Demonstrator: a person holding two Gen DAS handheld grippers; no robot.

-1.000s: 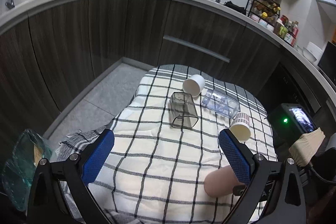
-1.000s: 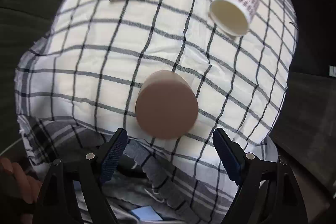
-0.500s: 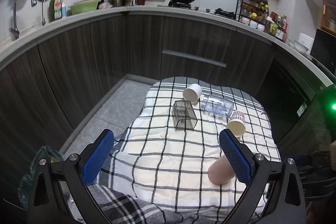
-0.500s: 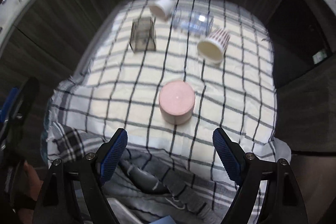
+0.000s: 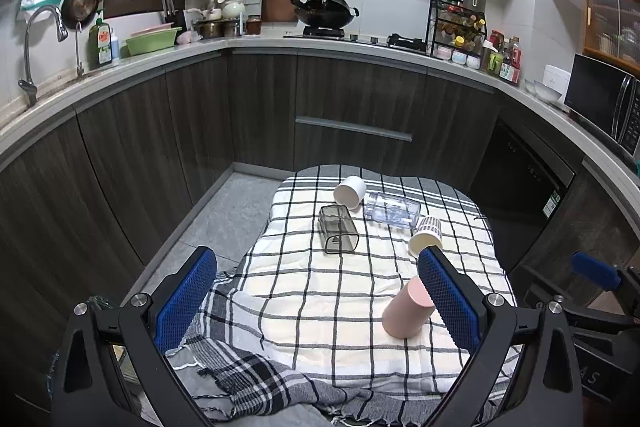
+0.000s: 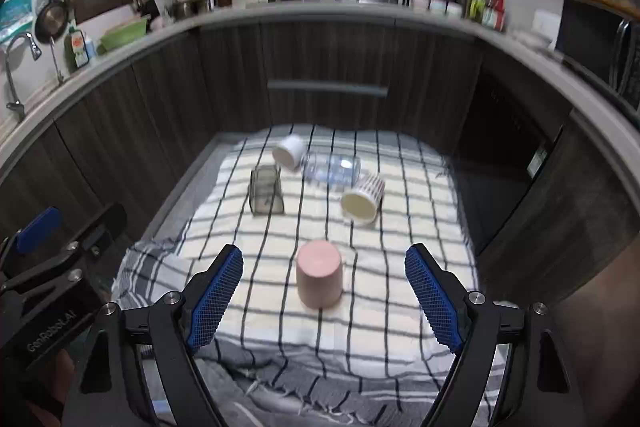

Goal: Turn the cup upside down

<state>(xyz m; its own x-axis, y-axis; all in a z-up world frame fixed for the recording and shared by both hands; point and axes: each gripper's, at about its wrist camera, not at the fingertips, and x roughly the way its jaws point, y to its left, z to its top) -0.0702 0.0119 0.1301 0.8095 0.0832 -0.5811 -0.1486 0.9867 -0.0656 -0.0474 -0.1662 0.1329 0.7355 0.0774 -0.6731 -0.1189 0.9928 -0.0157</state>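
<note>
Both views risen; pink cup (image 6: 319,274) upturned, unblocked rightward.

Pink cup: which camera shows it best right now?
The right wrist view. The pink cup stands whole and unobstructed, base up, between the open jaws of the right hand-held gripper, though slightly blurred. The left wrist view is sharper, but its pad hides the cup's right edge.

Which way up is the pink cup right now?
Upside down. The pink cup stands on the checked cloth with its closed base on top and its wider rim down; both grippers are open and clear of it.
</note>
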